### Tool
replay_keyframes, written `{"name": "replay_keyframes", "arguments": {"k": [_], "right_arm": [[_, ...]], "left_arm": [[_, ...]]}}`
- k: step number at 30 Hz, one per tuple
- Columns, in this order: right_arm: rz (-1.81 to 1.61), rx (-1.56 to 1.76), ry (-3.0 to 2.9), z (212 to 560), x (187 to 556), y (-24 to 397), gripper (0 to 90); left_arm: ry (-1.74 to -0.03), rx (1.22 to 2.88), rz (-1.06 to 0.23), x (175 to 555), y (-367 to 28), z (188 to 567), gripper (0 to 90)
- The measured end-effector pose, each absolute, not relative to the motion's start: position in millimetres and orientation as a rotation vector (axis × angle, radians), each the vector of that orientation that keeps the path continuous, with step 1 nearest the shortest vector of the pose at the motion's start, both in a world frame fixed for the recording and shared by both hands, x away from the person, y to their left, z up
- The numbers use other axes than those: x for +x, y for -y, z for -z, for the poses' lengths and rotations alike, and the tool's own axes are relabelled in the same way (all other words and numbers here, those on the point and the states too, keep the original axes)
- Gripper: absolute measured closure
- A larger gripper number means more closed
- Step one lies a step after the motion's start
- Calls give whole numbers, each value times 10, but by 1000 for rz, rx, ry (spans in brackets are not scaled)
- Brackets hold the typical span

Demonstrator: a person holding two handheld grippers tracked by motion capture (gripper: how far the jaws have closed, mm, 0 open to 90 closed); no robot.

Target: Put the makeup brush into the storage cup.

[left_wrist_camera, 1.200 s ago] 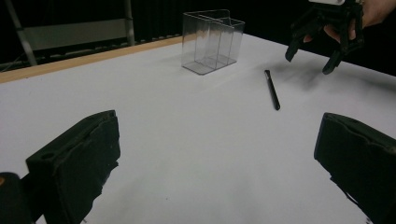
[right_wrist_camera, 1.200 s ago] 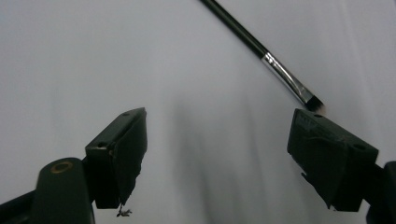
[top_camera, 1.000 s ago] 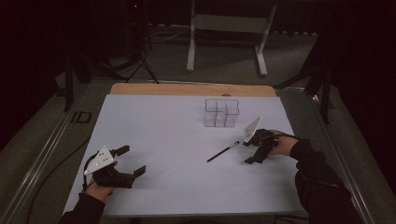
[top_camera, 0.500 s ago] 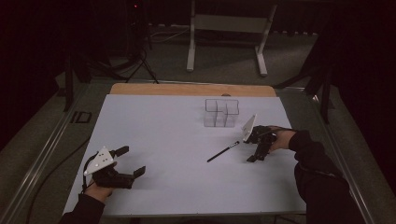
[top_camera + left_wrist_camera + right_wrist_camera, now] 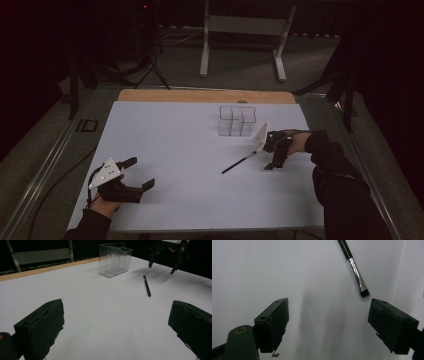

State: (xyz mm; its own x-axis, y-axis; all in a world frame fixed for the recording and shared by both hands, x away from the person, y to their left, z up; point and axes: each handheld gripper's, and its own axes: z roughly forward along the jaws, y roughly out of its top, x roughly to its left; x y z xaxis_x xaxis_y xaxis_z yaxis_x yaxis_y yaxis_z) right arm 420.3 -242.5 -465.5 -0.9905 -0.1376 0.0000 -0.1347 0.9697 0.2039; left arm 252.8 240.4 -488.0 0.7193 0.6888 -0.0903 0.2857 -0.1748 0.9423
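Both grippers' jaws stood apart, the right gripper [image 5: 274,156]'s just opening beside the brush [image 5: 240,163]; left gripper [image 5: 136,174] sat lower left amid bare table [image 5: 170,135].

The high view is showing a dim room, its upper part and both sides sinking into near black, while the white table [image 5: 190,150] is catching the light in the middle of the frame. In the left gripper view, soft grey shadows are spreading at upper right, beside the brush [image 5: 147,285], and the near jaws are blurring at the bottom corners. In the right gripper view, faint vertical shadow bands are running down the centre, and the brush's [image 5: 354,266] ferrule is glinting at upper right.
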Motion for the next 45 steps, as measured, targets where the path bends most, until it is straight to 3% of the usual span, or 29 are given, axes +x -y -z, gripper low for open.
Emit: {"name": "replay_keyframes", "arguments": {"k": [11, 23, 31, 34, 45], "right_arm": [[293, 334, 3142, 4642, 4263, 2325, 165], [321, 508, 3131, 4539, 4332, 2159, 368], [323, 580, 3100, 4537, 4349, 2036, 389], [335, 619, 3108, 4539, 4365, 1981, 453], [302, 683, 3057, 4646, 4368, 1899, 514]], "left_arm": [[-782, 1759, -431, 2519, -2413, 4887, 17], [-792, 1763, -438, 2510, -2428, 4897, 17], [-796, 1761, -437, 2501, -2440, 4900, 18], [-795, 1762, -437, 2499, -2439, 4901, 17], [-800, 1762, -433, 2496, -2443, 4905, 18]]}}
